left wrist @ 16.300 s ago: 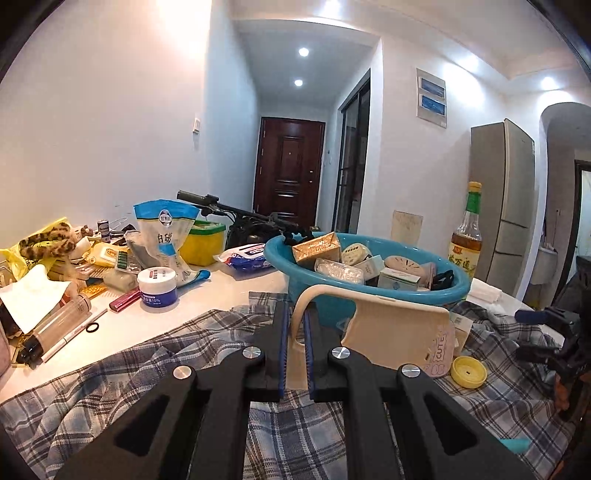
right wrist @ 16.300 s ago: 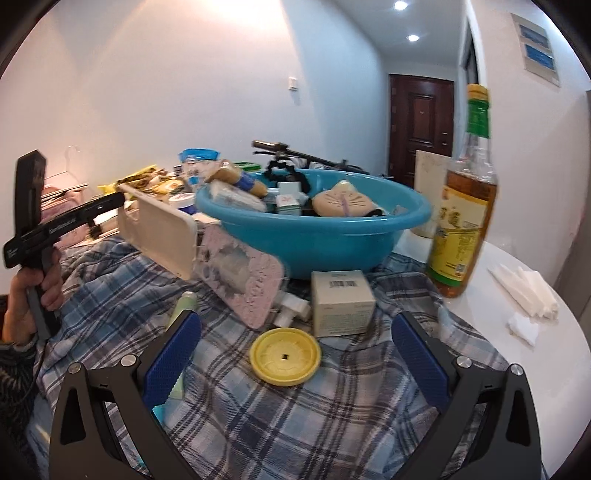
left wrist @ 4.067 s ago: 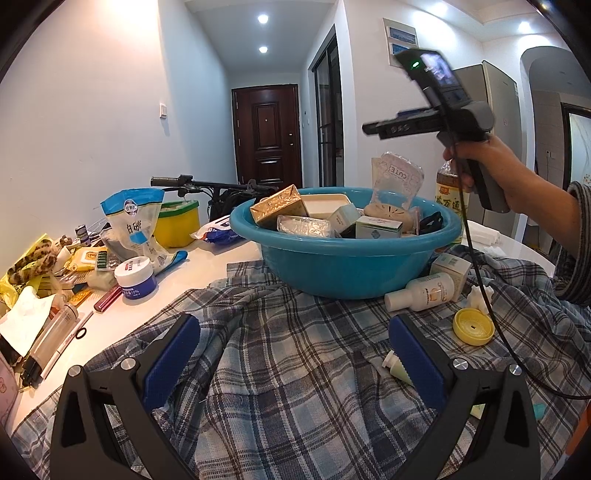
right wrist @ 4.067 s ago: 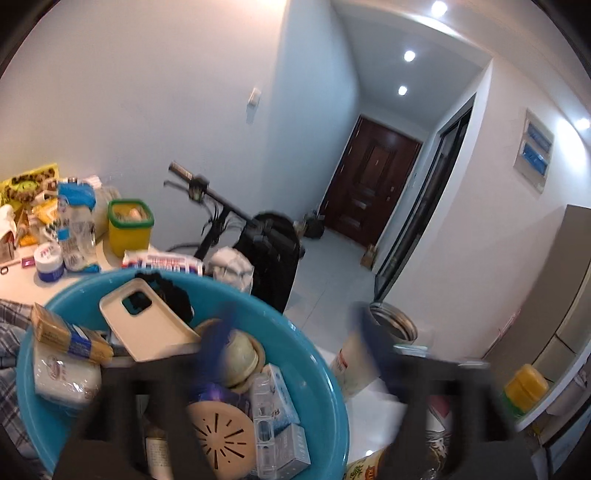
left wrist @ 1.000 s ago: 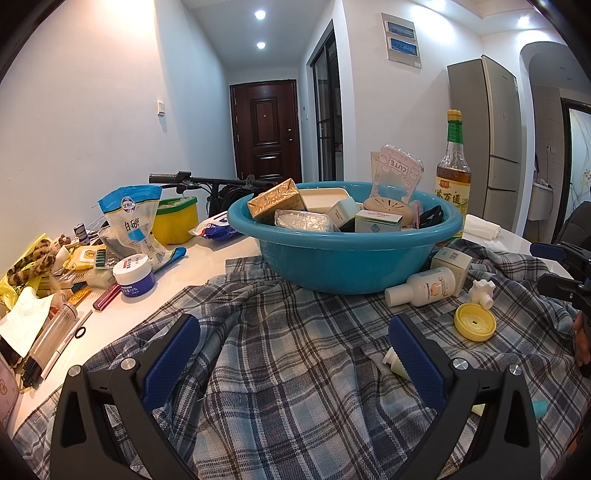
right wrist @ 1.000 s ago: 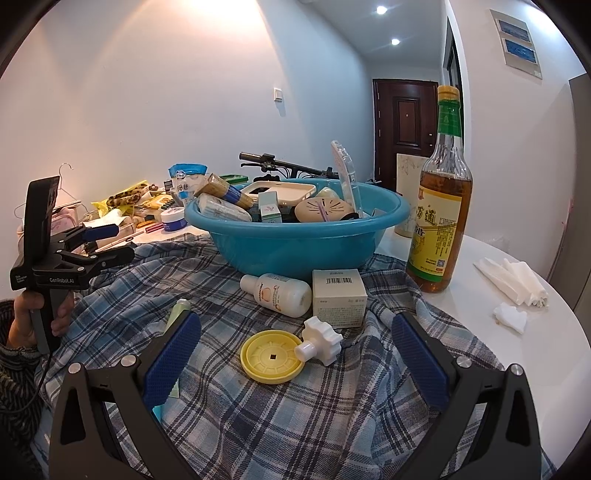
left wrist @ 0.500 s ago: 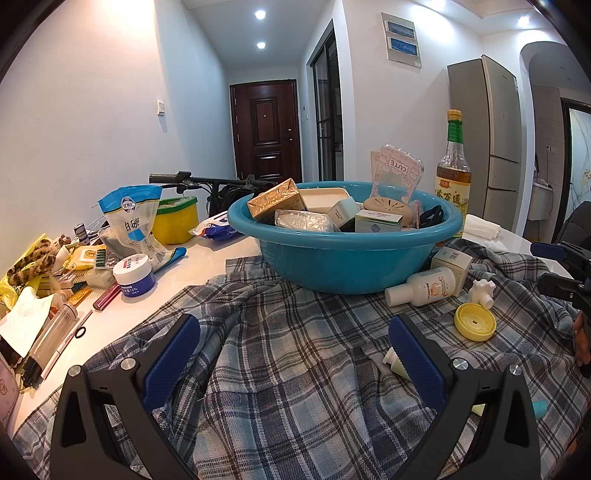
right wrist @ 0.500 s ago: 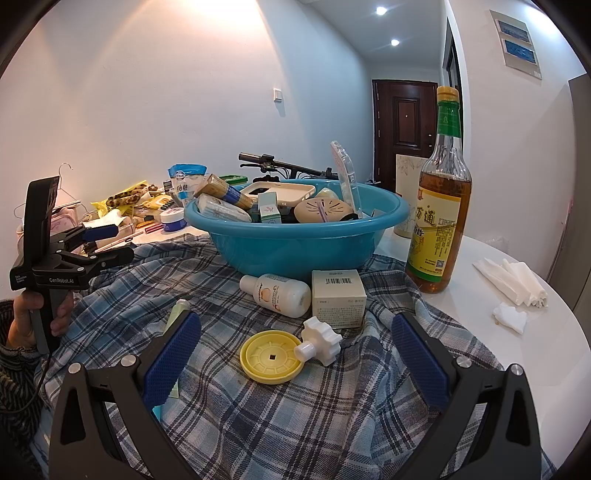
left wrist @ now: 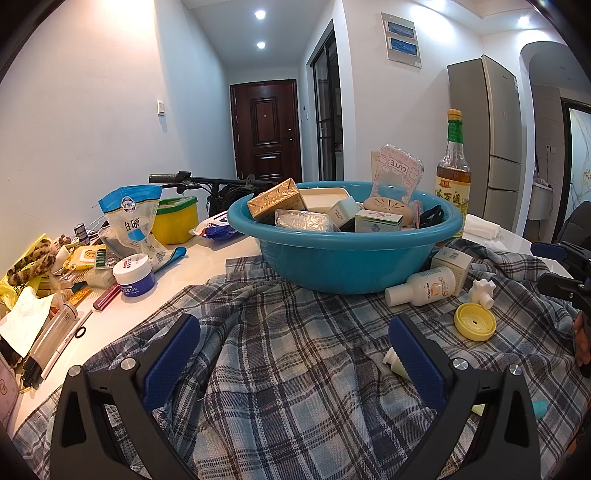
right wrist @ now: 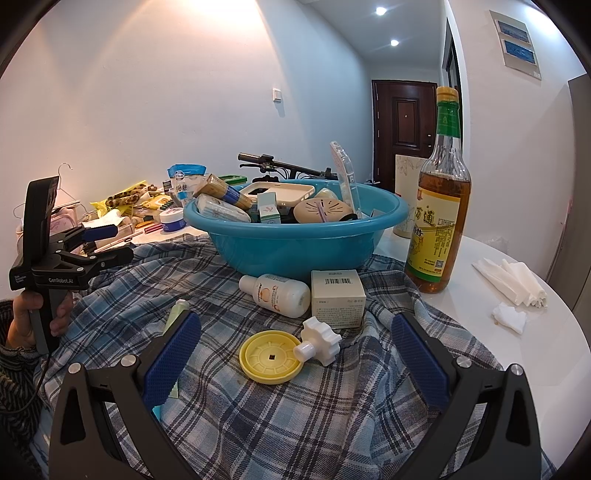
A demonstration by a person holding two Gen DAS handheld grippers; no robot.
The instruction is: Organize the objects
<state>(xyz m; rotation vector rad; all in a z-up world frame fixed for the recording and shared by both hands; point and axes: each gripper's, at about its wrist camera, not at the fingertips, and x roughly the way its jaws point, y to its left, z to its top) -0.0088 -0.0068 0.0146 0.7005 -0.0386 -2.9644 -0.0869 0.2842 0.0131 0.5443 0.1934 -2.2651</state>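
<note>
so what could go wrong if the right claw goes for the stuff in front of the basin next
The white bottle lies on its side on the rumpled plaid shirt, so a nudge could roll it. The white knob leans on the yellow lid; grabbing one may drag the other. The tall glass bottle stands close on the right, so a wide swing might tip it.

A dark door [left wrist: 265, 129], a fridge [left wrist: 495, 140], perhaps a bicycle handlebar [left wrist: 192, 179].

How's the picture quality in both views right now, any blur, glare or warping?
Left wrist view: sharp, no motion blur; fisheye bends the fridge and wall edges, dark corners, ceiling spotlights flare. Right wrist view: equally sharp, the bottle label legible; a warm bright patch on the wall, straight lines bow near the edges.
</note>
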